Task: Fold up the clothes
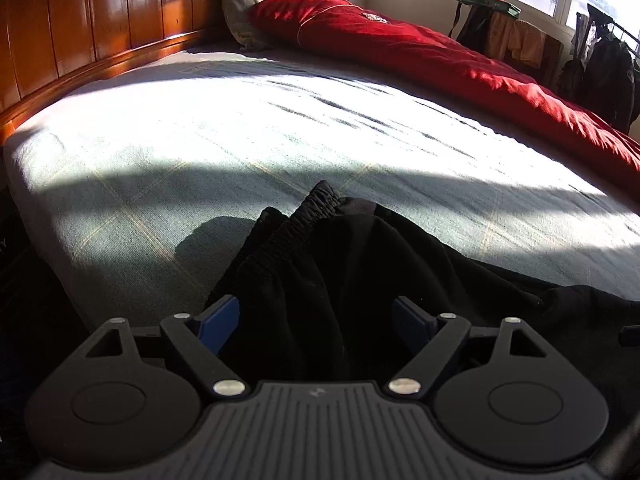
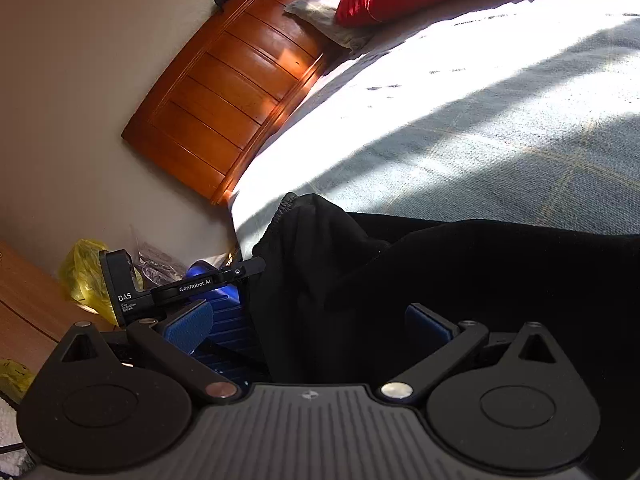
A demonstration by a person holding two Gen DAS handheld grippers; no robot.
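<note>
A black garment [image 1: 360, 264] with an elastic waistband [image 1: 304, 208] lies bunched at the near edge of the bed [image 1: 240, 128]. My left gripper [image 1: 316, 320] straddles the bunched cloth below the waistband. Its blue pads [image 1: 220, 320] stand wide apart and their inner faces still show, so I read it as open. In the right wrist view the same garment [image 2: 480, 272] spreads to the right, and my right gripper [image 2: 308, 328] is open with black cloth lying between its fingers. The left tool's black housing [image 2: 128, 296] shows beside the garment's waistband end.
A wooden headboard [image 1: 100, 28] runs along the far left. A red duvet [image 1: 440, 56] and a pillow [image 1: 240, 4] lie on the far side of the bed. A yellow plastic bag [image 2: 80, 272] sits by the bed corner. Clothes hang by the window [image 1: 520, 40].
</note>
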